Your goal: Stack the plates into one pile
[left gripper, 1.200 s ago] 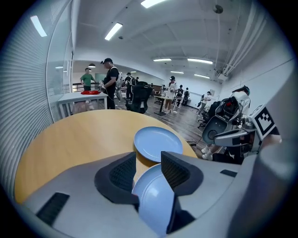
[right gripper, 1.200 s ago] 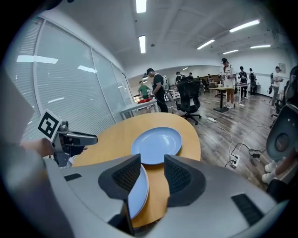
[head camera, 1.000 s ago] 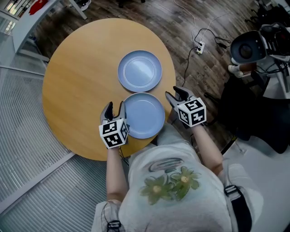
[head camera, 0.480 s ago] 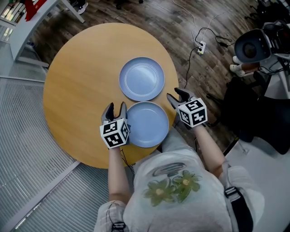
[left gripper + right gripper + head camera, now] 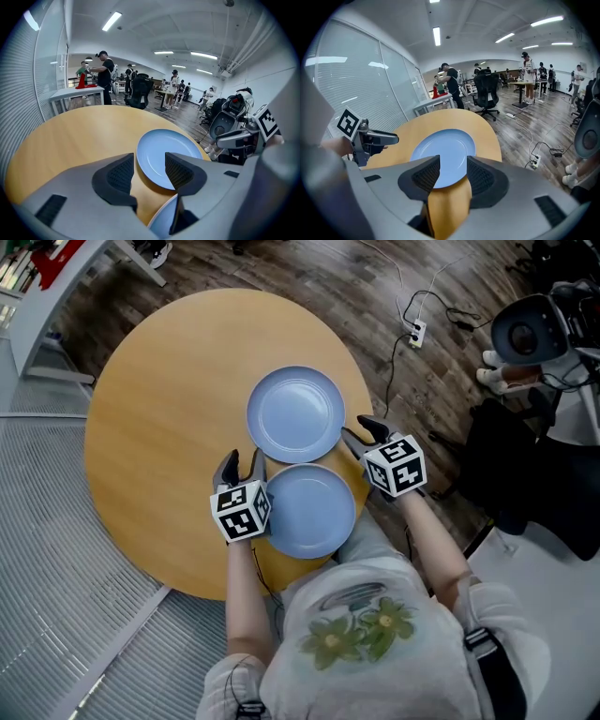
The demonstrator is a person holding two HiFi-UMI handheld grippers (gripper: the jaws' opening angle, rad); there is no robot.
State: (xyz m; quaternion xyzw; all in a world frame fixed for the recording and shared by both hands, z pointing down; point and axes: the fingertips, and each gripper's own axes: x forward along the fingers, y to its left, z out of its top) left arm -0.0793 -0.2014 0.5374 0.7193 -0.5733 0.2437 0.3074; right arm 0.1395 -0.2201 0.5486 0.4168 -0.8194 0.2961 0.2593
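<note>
Two light blue plates lie side by side on the round wooden table (image 5: pixel 159 409): a far plate (image 5: pixel 296 414) and a near plate (image 5: pixel 309 512), their rims almost touching. My left gripper (image 5: pixel 239 468) stands open by the near plate's left rim, pointing past it toward the far plate (image 5: pixel 166 154). The near plate's rim (image 5: pixel 164 225) shows under its right jaw. My right gripper (image 5: pixel 361 432) hangs open at the table's right edge, just right of the far plate (image 5: pixel 443 152). Nothing sits between either pair of jaws.
The table's right edge drops to a wooden floor with a cable and power strip (image 5: pixel 417 332). A dark chair with equipment (image 5: pixel 534 474) stands at the right. A metal grating floor (image 5: pixel 47 521) lies at the left. People stand far behind in the room.
Both grippers have moved forward along the table relative to the plates. The right one now sits closer to the far plate's rim. Neither plate has moved relative to the other.
</note>
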